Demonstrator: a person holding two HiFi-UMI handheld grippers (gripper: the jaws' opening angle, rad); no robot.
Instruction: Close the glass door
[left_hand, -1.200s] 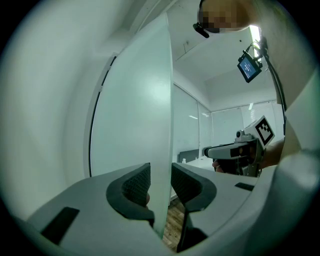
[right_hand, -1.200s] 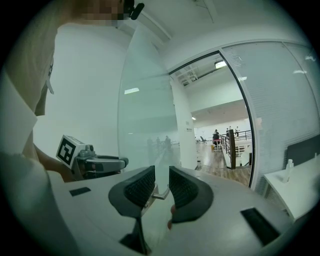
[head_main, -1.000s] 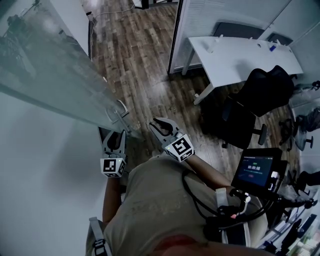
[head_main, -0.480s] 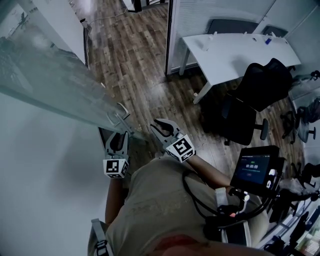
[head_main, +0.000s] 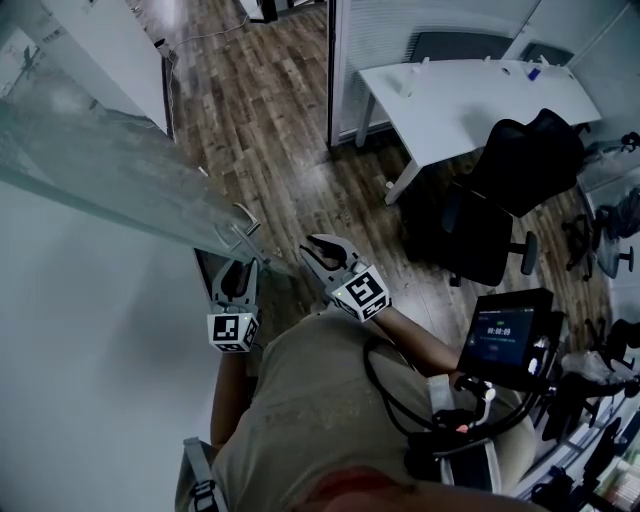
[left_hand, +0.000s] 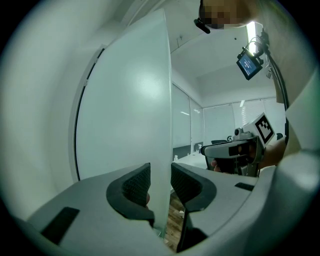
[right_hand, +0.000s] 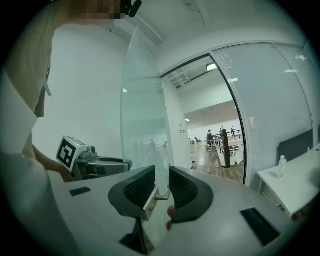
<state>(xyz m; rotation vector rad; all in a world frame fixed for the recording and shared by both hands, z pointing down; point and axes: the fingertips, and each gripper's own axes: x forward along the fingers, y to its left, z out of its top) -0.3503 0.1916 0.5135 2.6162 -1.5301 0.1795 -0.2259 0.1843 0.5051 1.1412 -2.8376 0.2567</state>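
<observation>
1 glass door (head_main: 100, 170) | left gripper (head_main: 234, 270) jaws clamp its edge | right gripper (head_main: 318, 250) jaws apart, 1 handle (right_hand: 161, 198) between

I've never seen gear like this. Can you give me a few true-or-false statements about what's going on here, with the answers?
1. The left hand-held gripper has the edge of the glass door between its jaws. True.
2. The right hand-held gripper clamps the black office chair. False: its jaws stand apart, and the chair sits away from it beside the desk.
3. A white desk stands in the room. True.
4. The floor is white tile. False: it is dark wooden planks.
</observation>
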